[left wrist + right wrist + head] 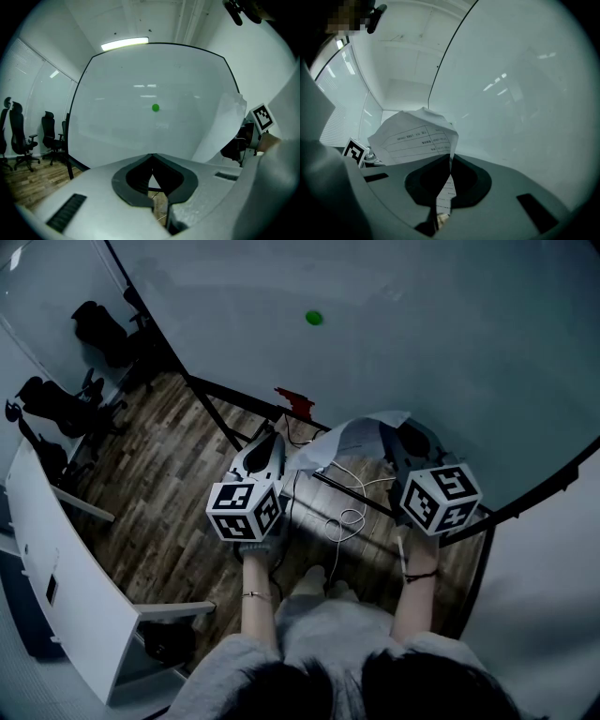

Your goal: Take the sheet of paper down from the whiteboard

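The sheet of paper [345, 441], white with printed lines, hangs curled and off the whiteboard [441, 343]. My right gripper [401, 441] is shut on its edge. In the right gripper view the paper [414, 135] runs down between the closed jaws of the right gripper [449, 163]. My left gripper [271, 439] hovers just left of the sheet, shut and empty. Its jaws meet in the left gripper view [151, 158], with the paper [226, 126] off to the right. A green magnet [314, 318] stays alone on the board, seen too in the left gripper view [155, 108].
A small red object [298, 402] sits at the board's lower edge. The board's black stand legs [225, 423] and a white cable [349, 514] lie on the wood floor below. Black office chairs [61, 404] and a white desk [66, 587] stand to the left.
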Tool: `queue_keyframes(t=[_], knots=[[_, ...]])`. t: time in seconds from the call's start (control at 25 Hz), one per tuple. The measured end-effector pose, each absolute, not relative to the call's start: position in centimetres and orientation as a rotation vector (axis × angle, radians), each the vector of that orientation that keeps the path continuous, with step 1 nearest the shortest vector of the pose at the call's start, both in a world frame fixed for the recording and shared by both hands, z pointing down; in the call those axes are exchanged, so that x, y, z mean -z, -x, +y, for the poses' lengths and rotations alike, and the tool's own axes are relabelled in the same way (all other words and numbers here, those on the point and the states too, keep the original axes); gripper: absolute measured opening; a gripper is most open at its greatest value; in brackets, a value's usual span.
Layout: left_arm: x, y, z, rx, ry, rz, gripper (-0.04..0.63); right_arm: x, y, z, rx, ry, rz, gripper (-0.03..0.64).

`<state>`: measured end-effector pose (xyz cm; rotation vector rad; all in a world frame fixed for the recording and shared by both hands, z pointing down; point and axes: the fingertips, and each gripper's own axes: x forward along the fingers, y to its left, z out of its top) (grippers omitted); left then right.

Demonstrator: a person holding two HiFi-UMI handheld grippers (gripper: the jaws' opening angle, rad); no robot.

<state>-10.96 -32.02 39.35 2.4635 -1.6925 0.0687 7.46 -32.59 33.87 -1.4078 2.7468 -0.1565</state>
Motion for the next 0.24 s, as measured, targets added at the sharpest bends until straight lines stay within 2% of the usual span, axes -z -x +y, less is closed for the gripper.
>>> queue_keyframes(t=[0.24], knots=[[-38.41,10.66,-32.47,-0.064,-2.485,-1.696,0.006,-33.25,-7.69,-32.37,0.135,1.414,2.739,0.002]])
